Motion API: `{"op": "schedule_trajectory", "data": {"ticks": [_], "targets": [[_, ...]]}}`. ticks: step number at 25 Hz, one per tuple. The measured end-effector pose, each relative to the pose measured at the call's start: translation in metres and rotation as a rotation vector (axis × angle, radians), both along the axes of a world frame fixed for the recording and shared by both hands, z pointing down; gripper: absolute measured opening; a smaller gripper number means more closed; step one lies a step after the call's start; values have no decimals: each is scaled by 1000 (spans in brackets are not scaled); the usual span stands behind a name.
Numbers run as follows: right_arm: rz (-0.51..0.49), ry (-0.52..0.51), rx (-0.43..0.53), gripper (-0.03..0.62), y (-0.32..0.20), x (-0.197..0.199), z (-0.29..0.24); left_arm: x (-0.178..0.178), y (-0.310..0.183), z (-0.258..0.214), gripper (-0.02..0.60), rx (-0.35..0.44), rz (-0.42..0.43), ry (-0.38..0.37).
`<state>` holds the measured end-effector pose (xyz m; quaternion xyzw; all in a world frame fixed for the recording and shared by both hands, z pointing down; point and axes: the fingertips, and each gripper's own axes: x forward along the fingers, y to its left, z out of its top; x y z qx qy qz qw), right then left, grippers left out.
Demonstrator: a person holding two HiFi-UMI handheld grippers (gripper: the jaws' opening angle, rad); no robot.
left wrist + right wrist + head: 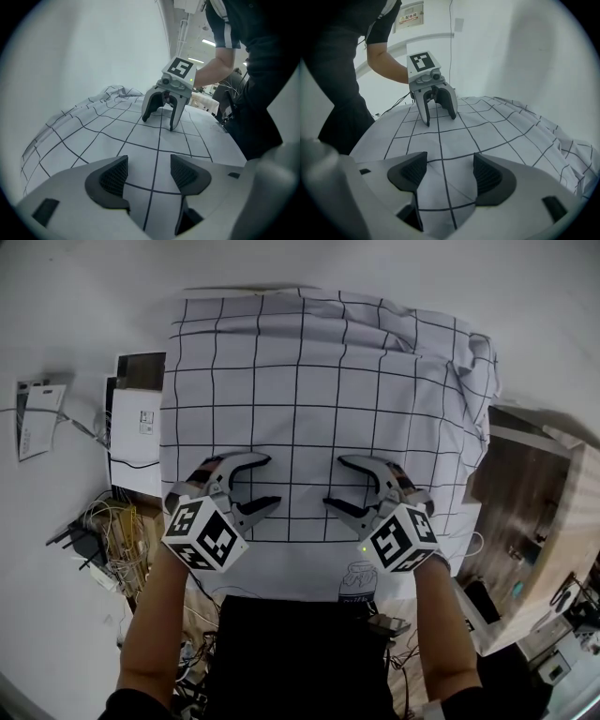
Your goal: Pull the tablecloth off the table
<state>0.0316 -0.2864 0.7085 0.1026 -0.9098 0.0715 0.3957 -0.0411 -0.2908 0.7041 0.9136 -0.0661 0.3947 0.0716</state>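
Tablecloth (319, 381): lying spread over the whole table top, white with a black grid, bunching into wrinkles along its far edge and far right corner, hanging down over the near edge.
Left gripper (272, 480): hovering low over the near left part of the tablecloth, pointing forward and down; whether the tips are touching the cloth cannot be told.
Left fingers (115, 176): standing spread wide, gripping nothing, with flat gridded cloth showing in the gap.
Right gripper (335, 482): hovering over the near right part of the tablecloth, near the left gripper and mirroring its tilt.
Right fingers (487, 176): standing spread wide, a low crease of the tablecloth rising between them, pads not pressing on it.
Left forearm (155, 615): reaching in bare from below the tablecloth's near edge.
Right forearm (441, 624): reaching in likewise, at the near right.
Cables (108, 549): lying tangled on the floor, left of the tablecloth's near corner.
White carton (136, 427): sitting just left of the tablecloth.
Wooden cabinet (525, 493): standing right of the tablecloth.
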Motion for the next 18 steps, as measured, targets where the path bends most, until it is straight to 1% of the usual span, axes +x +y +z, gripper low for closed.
{"op": "schedule_trajectory", "data": {"ticks": [4,7,9,13,16,18], "targets": [[4,-14,-7,293,0,-1,0,-1,0,3,281,13,3,-14],[5,-29,-7,291,-1,0,0,0,0,3,281,26,5,-7],[11,-29,-4,291,-2,1,0,0,0,3,281,31,3,-1],[28,-24,-2,291,-3,0,-1,0,0,3,278,37,2,-19],[40,-18,-6,290,-3,0,-1,1,1,2,261,30,4,-27],[43,-11,-9,278,-2,0,-1,1,2,3,243,29,5,-38]]}}
